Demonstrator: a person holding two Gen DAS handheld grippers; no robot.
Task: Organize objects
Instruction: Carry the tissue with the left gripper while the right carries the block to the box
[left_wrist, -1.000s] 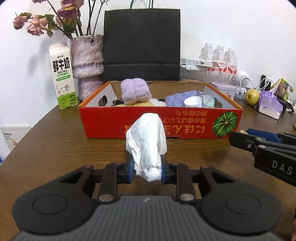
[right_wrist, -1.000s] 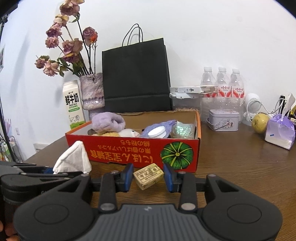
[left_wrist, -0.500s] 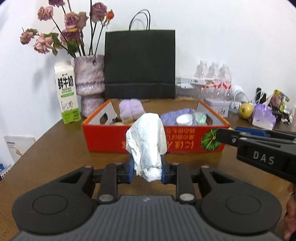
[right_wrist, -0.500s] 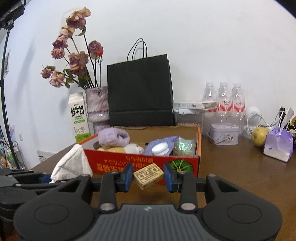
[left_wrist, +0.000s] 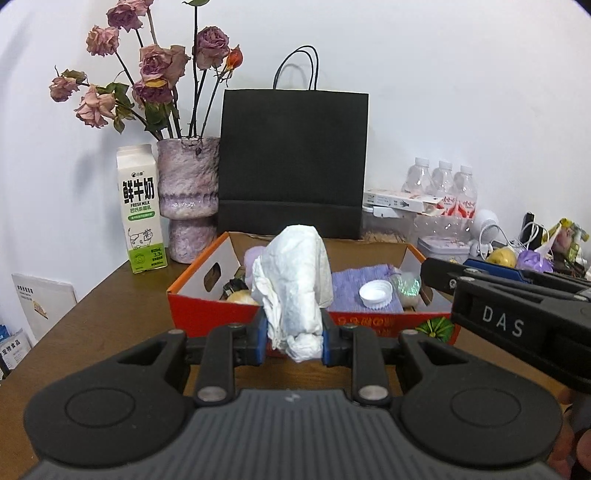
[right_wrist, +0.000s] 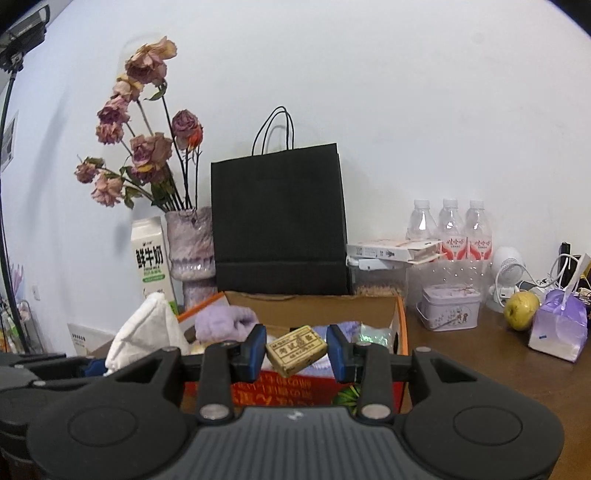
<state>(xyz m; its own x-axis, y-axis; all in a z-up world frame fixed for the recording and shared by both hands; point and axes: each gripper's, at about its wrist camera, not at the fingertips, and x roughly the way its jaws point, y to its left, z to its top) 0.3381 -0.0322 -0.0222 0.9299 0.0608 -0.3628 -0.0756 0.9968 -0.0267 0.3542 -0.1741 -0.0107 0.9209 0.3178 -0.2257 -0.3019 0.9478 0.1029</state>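
Nearest me, the left gripper (left_wrist: 294, 341) pinched a crumpled white tissue (left_wrist: 295, 284) just short of the red box (left_wrist: 207, 314). Beside it the right gripper (right_wrist: 296, 356) clamped a small tan block (right_wrist: 296, 350) by its ends, above the box's near wall. Tilted as it was, that block might have twisted free. Inside the box a white cap (left_wrist: 375, 293) lay on purple cloth (left_wrist: 354, 284); a careless drop could have knocked it.

Crumpled white tissue (left_wrist: 295, 288), matt black paper bag (left_wrist: 293, 162), smooth wooden table (left_wrist: 110, 314)
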